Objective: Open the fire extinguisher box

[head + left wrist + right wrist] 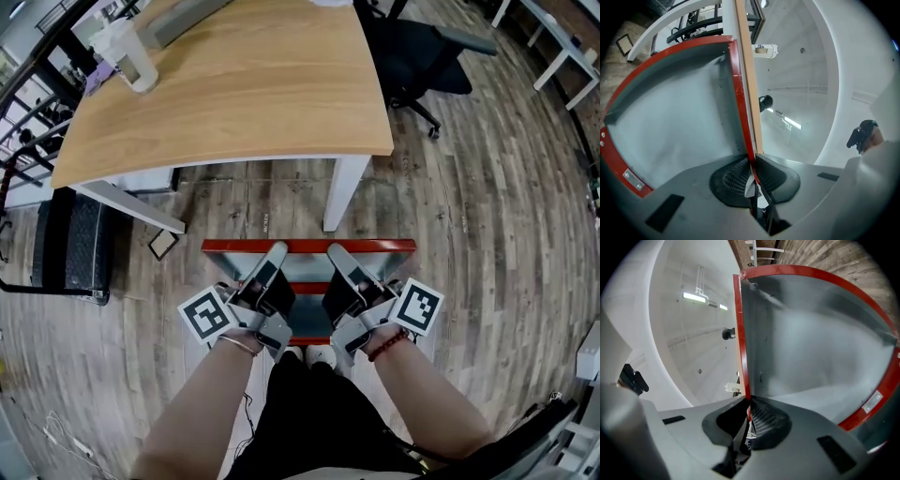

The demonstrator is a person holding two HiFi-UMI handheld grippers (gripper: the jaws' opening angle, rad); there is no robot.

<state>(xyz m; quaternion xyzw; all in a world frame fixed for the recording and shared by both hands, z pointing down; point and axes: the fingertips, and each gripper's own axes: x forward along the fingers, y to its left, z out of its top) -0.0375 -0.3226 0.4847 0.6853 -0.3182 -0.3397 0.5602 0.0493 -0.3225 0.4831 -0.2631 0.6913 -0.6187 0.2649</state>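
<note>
A red fire extinguisher box (pixel 309 335) sits on the wooden floor by the person's feet. Its lid (pixel 309 246) is lifted, with the grey inner face towards me. My left gripper (pixel 277 250) is shut on the lid's red rim left of centre. My right gripper (pixel 336 251) is shut on the same rim right of centre. In the left gripper view the red rim (pixel 740 108) runs down between the pads of the left gripper (pixel 753 171). The right gripper view shows the rim (pixel 742 333) pinched in the right gripper (pixel 748 409), the grey lid panel (pixel 811 343) beside it.
A wooden desk (pixel 234 84) on white legs stands just beyond the box, one leg (pixel 342 192) close to the lid. A white jug (pixel 131 56) is on the desk. A black case (pixel 75 244) stands at the left and an office chair (pixel 422 56) behind at the right.
</note>
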